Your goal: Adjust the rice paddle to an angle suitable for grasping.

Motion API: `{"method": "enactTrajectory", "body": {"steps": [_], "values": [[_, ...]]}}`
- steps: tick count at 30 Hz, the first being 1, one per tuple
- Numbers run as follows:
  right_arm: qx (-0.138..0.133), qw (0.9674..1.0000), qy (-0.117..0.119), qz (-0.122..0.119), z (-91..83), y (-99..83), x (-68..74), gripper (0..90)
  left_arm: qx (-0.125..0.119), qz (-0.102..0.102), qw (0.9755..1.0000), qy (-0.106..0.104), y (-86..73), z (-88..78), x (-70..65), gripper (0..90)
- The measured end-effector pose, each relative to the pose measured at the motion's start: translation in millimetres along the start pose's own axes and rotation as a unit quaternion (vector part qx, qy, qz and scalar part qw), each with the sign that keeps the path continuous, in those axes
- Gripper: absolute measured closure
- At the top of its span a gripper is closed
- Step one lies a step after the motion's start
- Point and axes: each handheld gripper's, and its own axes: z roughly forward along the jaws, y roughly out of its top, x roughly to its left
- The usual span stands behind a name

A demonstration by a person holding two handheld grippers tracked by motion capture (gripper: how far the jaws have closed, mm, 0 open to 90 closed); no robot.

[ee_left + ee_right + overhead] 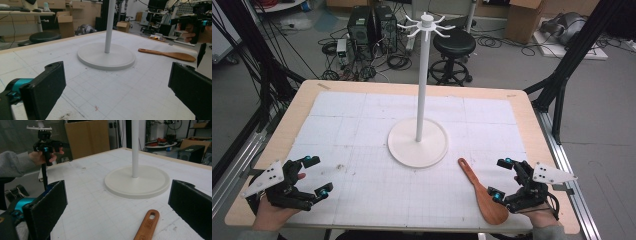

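A: Wooden spatula [482, 195] lies flat on the white gridded mat [362, 120], just to the inner side of the right gripper [503, 179]. Its blade end points back toward the person; its handle runs ahead and away from that gripper, toward the stand's base.

B: Confirmed. In the right gripper view the handle end [148, 225], with its hanging hole, sits low between the two black jaws, ahead of the pads and touching neither. State of that gripper?

A: Jaws spread wide, nothing gripped. Both pads stand clear of the wood.

B: And the left gripper [314, 175]?

A: Same condition: jaws wide apart, nothing between them but bare mat. It sits well apart from the spatula, which shows far off to its right in the left gripper view [167, 54].

B: Reference object ahead of both?

A: White stand [421, 75], a round base [417, 145] with an upright pole and hook arms at the top. It stands forward of both grippers, roughly between them. The handle tip lies near the base rim, not touching it.

B: Support surface?

A: Pale wood table [532, 115], the mat covering most of it. Each gripper is held in one hand [272, 215] at the near edge.
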Motion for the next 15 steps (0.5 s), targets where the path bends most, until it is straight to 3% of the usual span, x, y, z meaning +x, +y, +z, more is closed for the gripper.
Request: {"method": "enactTrajectory", "body": {"steps": [11, 15], "values": [[0.007, 0.9999, -0.014, 0.002, 1.4, 2.4, -0.4, 1.9, 0.007, -0.007, 0.9999, -0.002, -1.1, 1.3, 1.6, 1.8], [0.013, 0.9997, -0.018, 0.002, -0.5, 2.3, -1.0, 11.2, 0.010, -0.007, 0.9999, -0.002, -1.8, 1.6, 1.6, 1.8]]}}
